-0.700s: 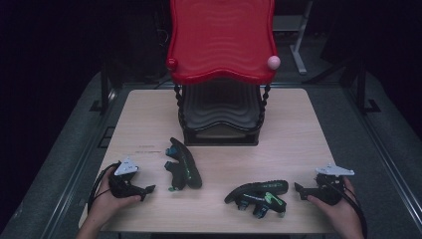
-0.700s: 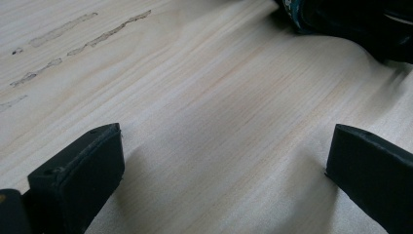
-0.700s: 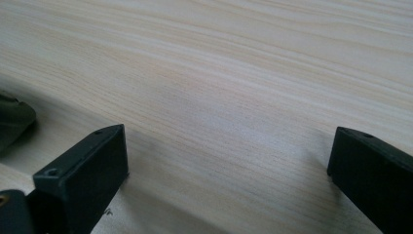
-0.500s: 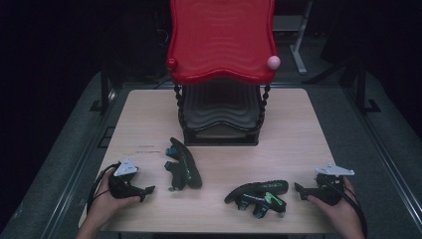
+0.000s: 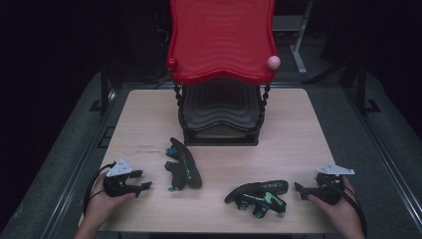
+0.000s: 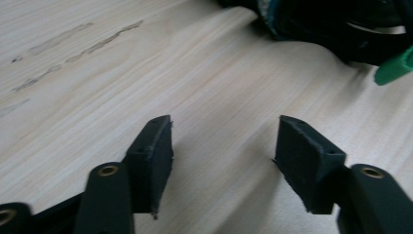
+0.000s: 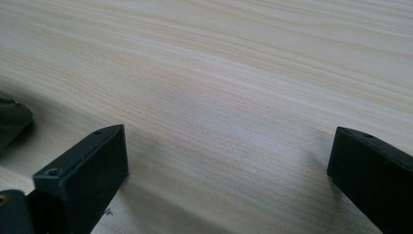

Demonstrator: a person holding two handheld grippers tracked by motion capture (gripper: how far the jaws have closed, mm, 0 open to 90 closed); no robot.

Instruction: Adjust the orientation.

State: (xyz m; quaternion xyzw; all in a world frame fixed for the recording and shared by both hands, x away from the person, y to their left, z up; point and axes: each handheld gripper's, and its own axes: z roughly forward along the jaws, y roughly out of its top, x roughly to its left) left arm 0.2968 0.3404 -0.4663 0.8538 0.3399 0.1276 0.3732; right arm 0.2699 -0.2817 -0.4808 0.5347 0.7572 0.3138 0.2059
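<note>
Sandals sit ahead of both open, empty grippers: one black strapped sandal with green trim [image 5: 183, 163] left-front of the red-topped black tiered rack [image 5: 221, 94], its mate [image 5: 259, 193] right-front. Left gripper [image 5: 145, 185] and right gripper [image 5: 298, 188] rest low on the pale wooden table [image 5: 149, 114]; a careless approach could nudge a sandal aside.

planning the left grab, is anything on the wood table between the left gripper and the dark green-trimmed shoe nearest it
Nothing: in the high view only bare wooden table separates the left gripper from the dark green-trimmed shoe. The left gripper view shows bare wood too.
</note>
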